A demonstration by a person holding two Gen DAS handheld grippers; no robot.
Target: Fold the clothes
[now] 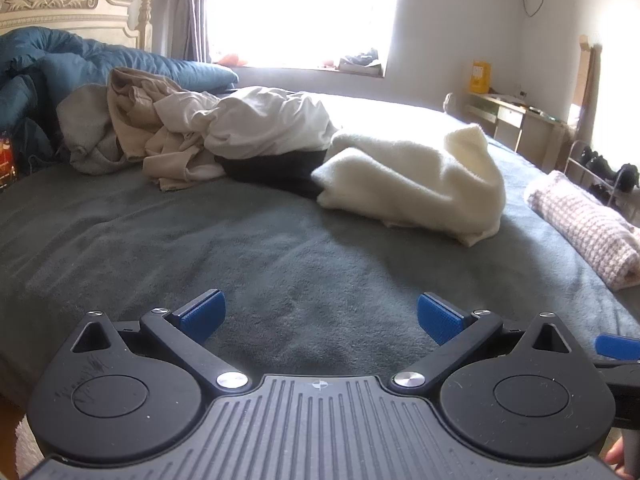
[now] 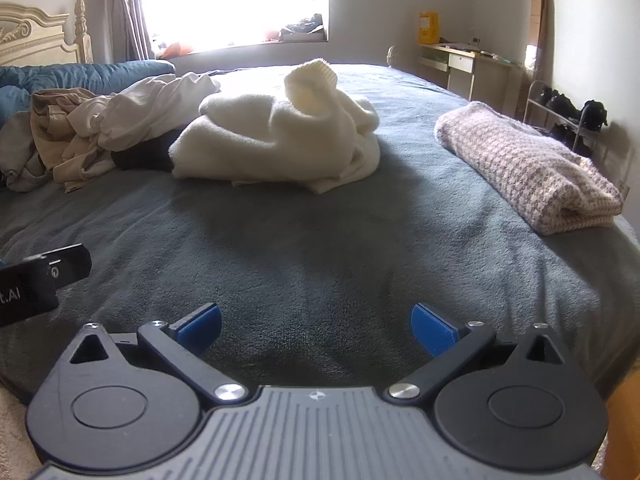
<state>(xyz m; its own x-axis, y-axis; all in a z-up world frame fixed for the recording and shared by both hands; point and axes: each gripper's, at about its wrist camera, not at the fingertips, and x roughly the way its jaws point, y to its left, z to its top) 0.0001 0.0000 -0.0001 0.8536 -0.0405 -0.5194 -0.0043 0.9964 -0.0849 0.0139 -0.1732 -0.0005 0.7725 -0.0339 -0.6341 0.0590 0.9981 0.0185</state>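
A crumpled cream sweater (image 1: 416, 184) lies on the grey-green bed (image 1: 200, 240), mid-bed; it also shows in the right wrist view (image 2: 280, 144). Behind it to the left is a pile of unfolded clothes (image 1: 192, 132), beige, white, grey and black, also seen in the right wrist view (image 2: 100, 128). A folded pink houndstooth garment (image 2: 528, 168) lies at the right edge, also in the left wrist view (image 1: 584, 224). My left gripper (image 1: 319, 318) is open and empty above the bare blanket near the front edge. My right gripper (image 2: 316, 326) is open and empty, likewise short of the sweater.
A blue duvet (image 1: 80, 64) and a cream headboard (image 1: 68, 4) are at far left. A desk (image 2: 468, 64) and a shoe rack (image 2: 568, 116) stand by the right wall. The left gripper's body (image 2: 36, 284) shows at the left edge of the right wrist view.
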